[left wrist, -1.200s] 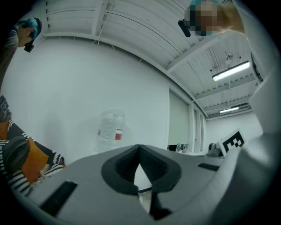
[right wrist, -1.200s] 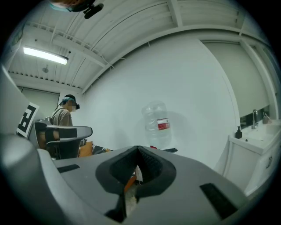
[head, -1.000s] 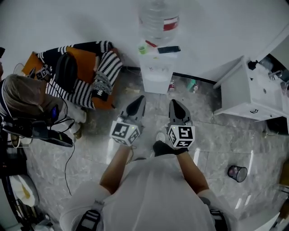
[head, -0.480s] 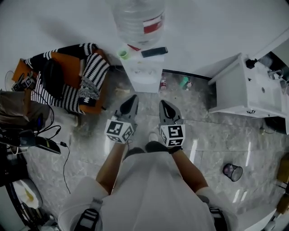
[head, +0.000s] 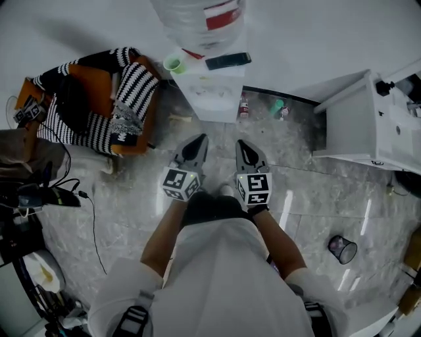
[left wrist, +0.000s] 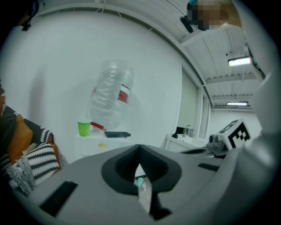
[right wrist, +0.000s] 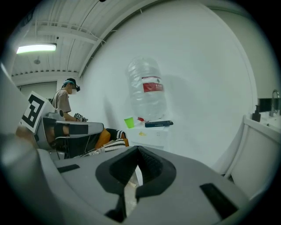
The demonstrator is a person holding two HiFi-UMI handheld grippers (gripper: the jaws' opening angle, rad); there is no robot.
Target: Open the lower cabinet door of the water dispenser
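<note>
The white water dispenser [head: 212, 97] stands against the wall at the top centre, with a clear bottle [head: 199, 18] on top, a green cup [head: 173, 64] and a dark flat device [head: 227, 61] on its lid. Its front is steeply foreshortened, and I cannot make out the lower door. My left gripper [head: 197, 142] and right gripper [head: 245, 147] point at it side by side, a short way in front, both shut and empty. In the left gripper view the dispenser [left wrist: 94, 147] rises behind the gripper [left wrist: 139, 147]. In the right gripper view the dispenser [right wrist: 151, 136] is behind the gripper [right wrist: 138, 148].
An orange chair with striped cloth [head: 112, 99] stands left of the dispenser. A white sink cabinet [head: 368, 125] is at the right. Small bottles [head: 276, 107] lie by the wall, a dark bin [head: 343, 249] on the floor. A person [right wrist: 66, 103] sits at the left.
Both grippers have come down together and moved toward the dispenser, staying shut. The dispenser has shifted left and looks larger in the head view.
</note>
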